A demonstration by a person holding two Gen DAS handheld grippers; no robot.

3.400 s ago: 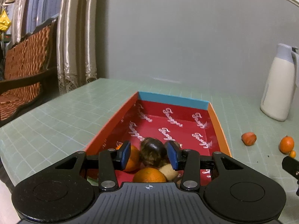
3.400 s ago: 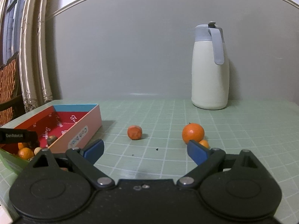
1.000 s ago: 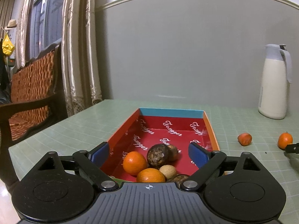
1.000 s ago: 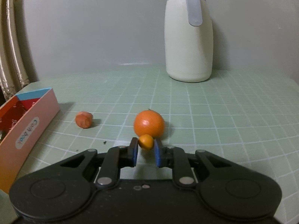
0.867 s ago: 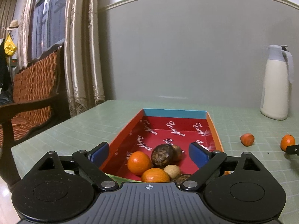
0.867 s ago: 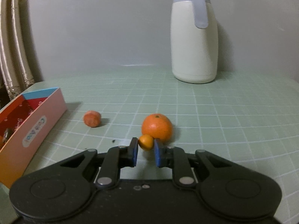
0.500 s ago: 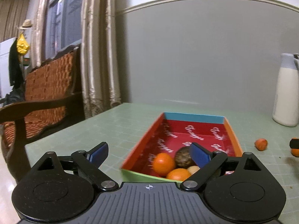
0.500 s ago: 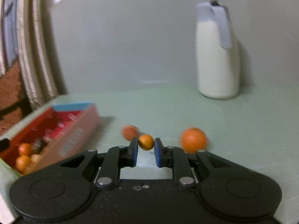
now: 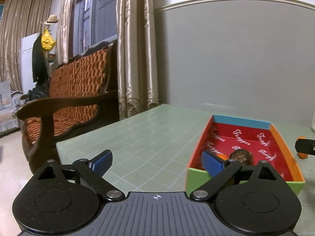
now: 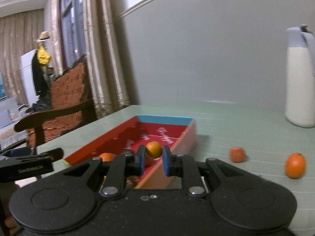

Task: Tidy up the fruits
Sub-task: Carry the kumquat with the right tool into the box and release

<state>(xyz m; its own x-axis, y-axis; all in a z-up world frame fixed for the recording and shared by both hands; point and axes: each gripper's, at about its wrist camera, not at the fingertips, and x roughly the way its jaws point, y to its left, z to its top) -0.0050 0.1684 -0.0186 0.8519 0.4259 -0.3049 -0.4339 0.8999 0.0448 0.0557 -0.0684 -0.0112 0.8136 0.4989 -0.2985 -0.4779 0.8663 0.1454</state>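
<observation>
Orange, light and firm (likely slippery-skinned), the small fruit [image 10: 154,149] is pinched across its middle by the right gripper [image 10: 153,160]; the left gripper [image 9: 157,162], its jaws having just been opening, is held empty.

Under me a pale green table [image 9: 149,137] with a grid of white lines carries everything. On it sits a long open box [image 10: 189,131], red inside with a blue far wall, and to its right a small reddish fruit [image 10: 237,154] and an orange [image 10: 295,165] lie apart on the bare top. Far back on the right a cream jug [image 10: 300,90] with a grey lid stands upright.
</observation>
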